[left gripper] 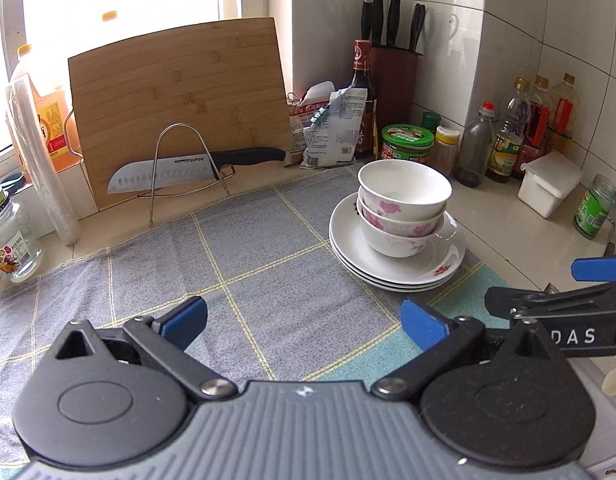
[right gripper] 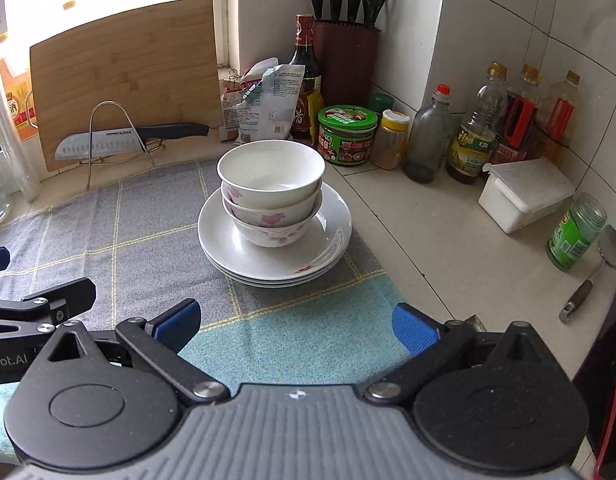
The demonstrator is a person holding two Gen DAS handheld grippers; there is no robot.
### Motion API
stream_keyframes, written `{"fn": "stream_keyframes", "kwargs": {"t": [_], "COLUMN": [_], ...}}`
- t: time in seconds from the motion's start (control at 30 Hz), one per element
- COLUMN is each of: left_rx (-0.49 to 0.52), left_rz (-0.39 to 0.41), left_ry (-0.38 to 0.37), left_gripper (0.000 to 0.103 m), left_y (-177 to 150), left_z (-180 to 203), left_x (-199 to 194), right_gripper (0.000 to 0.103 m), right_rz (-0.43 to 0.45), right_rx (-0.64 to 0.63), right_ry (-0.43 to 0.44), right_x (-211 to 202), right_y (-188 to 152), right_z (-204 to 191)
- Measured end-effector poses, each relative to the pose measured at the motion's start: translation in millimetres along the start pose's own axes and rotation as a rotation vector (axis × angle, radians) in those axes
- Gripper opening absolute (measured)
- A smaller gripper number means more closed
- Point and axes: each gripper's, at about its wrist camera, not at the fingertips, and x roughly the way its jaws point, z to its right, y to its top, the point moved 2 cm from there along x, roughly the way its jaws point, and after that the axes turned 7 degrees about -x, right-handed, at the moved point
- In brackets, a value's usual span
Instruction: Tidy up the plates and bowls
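Three white bowls with pink flowers are nested in a stack. They stand on a stack of three white plates at the right part of a grey and teal checked cloth. My left gripper is open and empty, low over the cloth, in front and left of the stack. My right gripper is open and empty, just in front of the plates. Each gripper shows at the edge of the other's view, the right one and the left one.
A bamboo cutting board and a knife on a wire rack stand at the back left. Sauce bottles, jars, a knife block, a white box and a green jar line the tiled corner.
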Motion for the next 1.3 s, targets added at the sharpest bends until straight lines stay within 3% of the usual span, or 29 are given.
{"fn": "stream_keyframes", "kwargs": {"t": [1.3], "left_rx": [-0.002], "left_rz": [0.04], "left_ry": [0.013], "left_gripper": [0.102], "left_y": [6], "left_z": [11], "left_x": [-19], "right_gripper": [0.103], "right_rz": [0.05], "right_rx": [-0.004], "right_ry": [-0.03], "right_x": [-16], "right_y": [4], "right_z": [6]}}
